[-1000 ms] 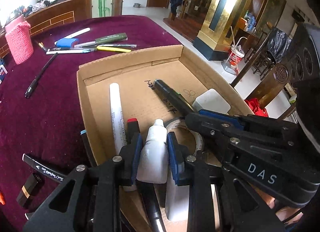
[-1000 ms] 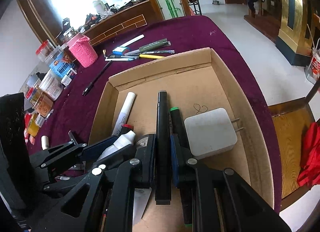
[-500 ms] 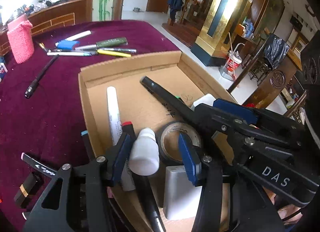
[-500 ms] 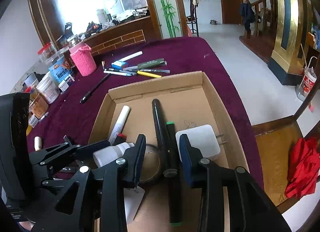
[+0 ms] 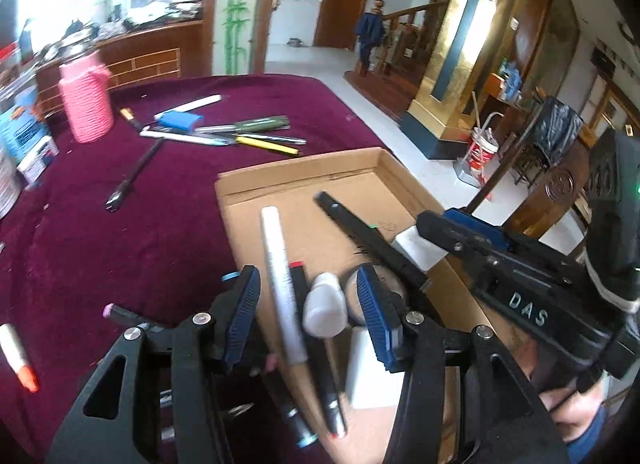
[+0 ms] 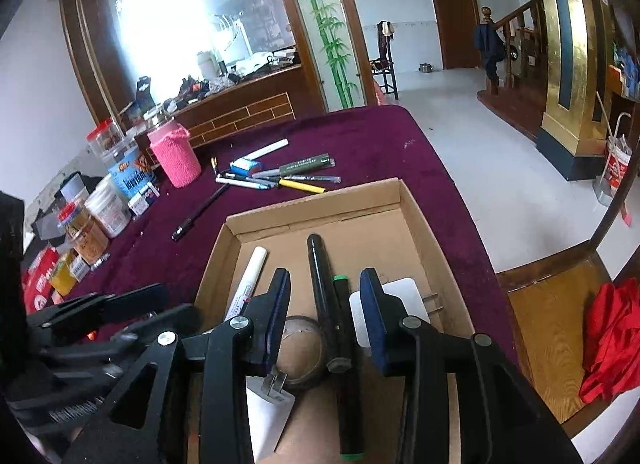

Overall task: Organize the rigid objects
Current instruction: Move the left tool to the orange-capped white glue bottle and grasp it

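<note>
Left tool (image 5: 308,320) and right tool (image 6: 326,318) both spread, gripping nothing; risk: rising tools are clipping the white bottle (image 5: 325,306) or black marker (image 6: 325,300), scattering the box (image 6: 316,203) at 12 o'clock

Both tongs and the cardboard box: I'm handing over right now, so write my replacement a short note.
Left tongs: open, jaws just opened, white bottle loose between them, lying in the box.
Right tongs: open, jaws just opened, black marker released in the box.
Done: white pen, green-capped marker, tape roll and two white chargers already boxed.
Left: pens by the pink holder, plus markers on the cloth left of the box.
</note>
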`<state>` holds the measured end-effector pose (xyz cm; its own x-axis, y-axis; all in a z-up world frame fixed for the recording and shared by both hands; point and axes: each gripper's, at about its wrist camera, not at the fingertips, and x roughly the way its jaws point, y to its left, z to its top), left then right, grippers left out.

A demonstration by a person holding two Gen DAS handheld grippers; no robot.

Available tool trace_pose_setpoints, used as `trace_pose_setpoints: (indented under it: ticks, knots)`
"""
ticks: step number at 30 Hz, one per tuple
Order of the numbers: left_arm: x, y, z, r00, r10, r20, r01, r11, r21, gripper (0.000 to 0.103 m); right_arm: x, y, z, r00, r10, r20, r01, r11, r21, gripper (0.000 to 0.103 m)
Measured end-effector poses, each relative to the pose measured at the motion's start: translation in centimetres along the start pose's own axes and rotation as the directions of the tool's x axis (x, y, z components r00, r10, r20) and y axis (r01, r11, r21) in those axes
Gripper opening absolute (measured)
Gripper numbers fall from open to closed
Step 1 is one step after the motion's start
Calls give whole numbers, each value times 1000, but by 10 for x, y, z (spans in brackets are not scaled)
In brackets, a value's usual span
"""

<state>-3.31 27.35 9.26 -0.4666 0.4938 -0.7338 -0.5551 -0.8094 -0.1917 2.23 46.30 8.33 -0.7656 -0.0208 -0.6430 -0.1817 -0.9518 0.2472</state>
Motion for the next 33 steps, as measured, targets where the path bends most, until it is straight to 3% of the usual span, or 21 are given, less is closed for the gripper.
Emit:
trace_pose_setpoints:
  ticks: [5, 9, 13, 16, 18, 20, 22, 25, 28, 30, 32, 33]
  knots:
    - [-34, 32, -3, 1000, 12, 10, -11, 999, -52, 49, 0, -2, -1, 1000, 18, 0, -18, 1000, 3, 32]
    - [-61, 67, -15, 995, 91, 46, -88, 994, -68, 53, -3, 2, -1, 999, 45, 12, -44, 999, -25, 32]
    - [-80, 112, -26, 988, 137, 70, -127, 984, -123, 55, -7, 7, -1, 998, 57, -32, -56, 998, 10, 32]
    - [-93, 157, -36, 982, 164, 89, -143, 968, -208, 55, -16, 18, -2, 988, 143, -63, -139, 988, 68, 32]
    - [-102, 191, -42, 969, 223, 103, -187, 942, -277, 55, -23, 36, -2, 984, 163, -72, -158, 985, 62, 33]
    - [-107, 218, -47, 951, 287, 116, -232, 909, -345, 55, -28, 59, -3, 979, 192, -67, -188, 980, 64, 40]
    - [-103, 236, -51, 944, 319, 89, -263, 886, -383, 55, -27, 85, -7, 964, 262, -52, -257, 963, 85, 50]
    - [-84, 260, -57, 955, 297, -4, -269, 858, -439, 55, -12, 124, -17, 944, 325, -62, -323, 945, 46, 50]
    - [-68, 269, -60, 963, 262, -69, -264, 852, -452, 55, 9, 150, -35, 929, 365, -62, -366, 931, -4, 50]
    - [-58, 272, -61, 964, 245, -105, -266, 848, -458, 55, 15, 162, -46, 936, 344, -75, -350, 933, -88, 50]
    - [-51, 274, -63, 962, 233, -140, -272, 845, -460, 55, 11, 171, -55, 961, 273, -47, -277, 941, -197, 50]
    - [-44, 273, -63, 950, 265, -167, -312, 838, -447, 55, 10, 173, -56, 964, 263, -34, -264, 941, -213, 50]
